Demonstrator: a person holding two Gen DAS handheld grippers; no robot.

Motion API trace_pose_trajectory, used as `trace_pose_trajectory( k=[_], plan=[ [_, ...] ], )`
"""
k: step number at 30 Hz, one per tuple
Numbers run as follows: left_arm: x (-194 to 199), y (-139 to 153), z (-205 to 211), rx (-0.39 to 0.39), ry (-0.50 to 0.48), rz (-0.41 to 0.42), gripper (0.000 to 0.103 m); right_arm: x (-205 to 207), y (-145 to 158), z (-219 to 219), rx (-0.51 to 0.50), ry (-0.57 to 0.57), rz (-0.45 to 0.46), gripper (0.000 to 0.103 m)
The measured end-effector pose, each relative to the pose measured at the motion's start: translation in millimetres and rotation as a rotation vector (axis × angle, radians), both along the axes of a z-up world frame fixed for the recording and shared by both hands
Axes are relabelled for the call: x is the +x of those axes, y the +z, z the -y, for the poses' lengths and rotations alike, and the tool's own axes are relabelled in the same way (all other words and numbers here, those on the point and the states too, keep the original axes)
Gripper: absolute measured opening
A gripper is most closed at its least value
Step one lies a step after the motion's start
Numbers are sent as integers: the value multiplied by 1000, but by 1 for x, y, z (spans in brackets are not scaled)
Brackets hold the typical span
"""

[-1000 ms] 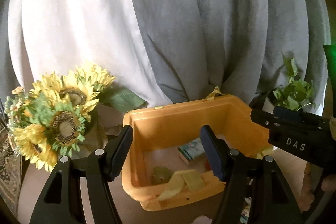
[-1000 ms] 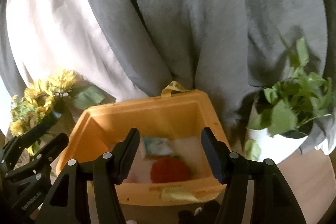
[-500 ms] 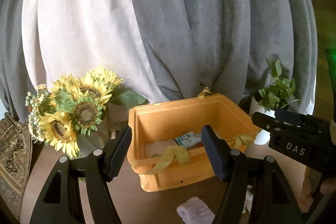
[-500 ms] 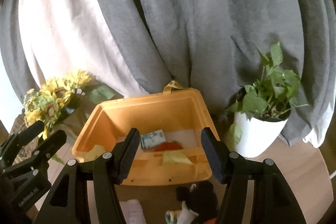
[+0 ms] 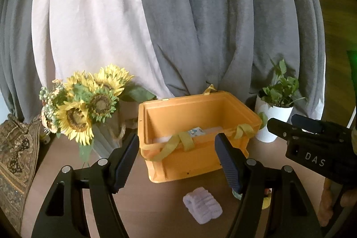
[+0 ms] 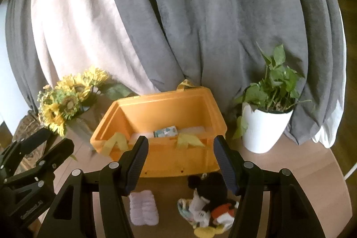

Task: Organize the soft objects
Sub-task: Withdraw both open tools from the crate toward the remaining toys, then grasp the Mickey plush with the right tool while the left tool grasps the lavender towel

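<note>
A: What do I have in front of me right now?

B: From where I sit, an orange bin [image 6: 160, 113] stands on the brown bench [image 6: 290, 171], its back against grey and white curtains [image 6: 200, 15]. Yellow straps [image 6: 189, 141] hang over its front rim, and a small printed packet [image 6: 165, 131] lies inside on something white.

A: And my hand-held grippers?

B: My left hand-held gripper [image 5: 178, 160] has its jaws opening, with nothing between them; I only see the front of the bin through the gap. My right hand-held gripper [image 6: 180, 162] stands about half open and holds nothing either. Both hang above the bench, short of the bin.

A: Where are the soft things?

B: Outside the bin, on the bench in front of it. A pale lilac folded cloth [image 6: 144, 207] lies near the front wall, a little to the left in the right wrist view. A black mouse plush toy [image 6: 209, 197] with red shorts lies just right of it, partly on a patterned cloth [image 6: 185, 209], its ears close to the bin's front wall. Whether they touch it I cannot tell.

A: Anything else around?

B: Sunflowers [image 5: 84, 104] in a vase left of the bin, a potted plant [image 6: 265, 124] in a white pot to its right, both apart from the bin
</note>
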State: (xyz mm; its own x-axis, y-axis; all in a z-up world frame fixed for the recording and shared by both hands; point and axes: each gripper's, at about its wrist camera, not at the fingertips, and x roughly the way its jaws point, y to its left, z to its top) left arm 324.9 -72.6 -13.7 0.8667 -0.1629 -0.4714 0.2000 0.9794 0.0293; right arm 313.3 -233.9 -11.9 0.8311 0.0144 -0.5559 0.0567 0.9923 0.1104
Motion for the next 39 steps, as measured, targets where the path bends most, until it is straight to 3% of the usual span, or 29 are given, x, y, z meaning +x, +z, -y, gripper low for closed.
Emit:
trace_pose_trajectory(
  k=[27, 39],
  plan=[
    [-42, -41, -10, 5, -152, -102, 70, -78, -27, -19, -5, -102, -48, 62],
    [-46, -67, 8, 7, -125, -144, 70, -82, -51, 1, 35, -121, -78, 62]
  ],
)
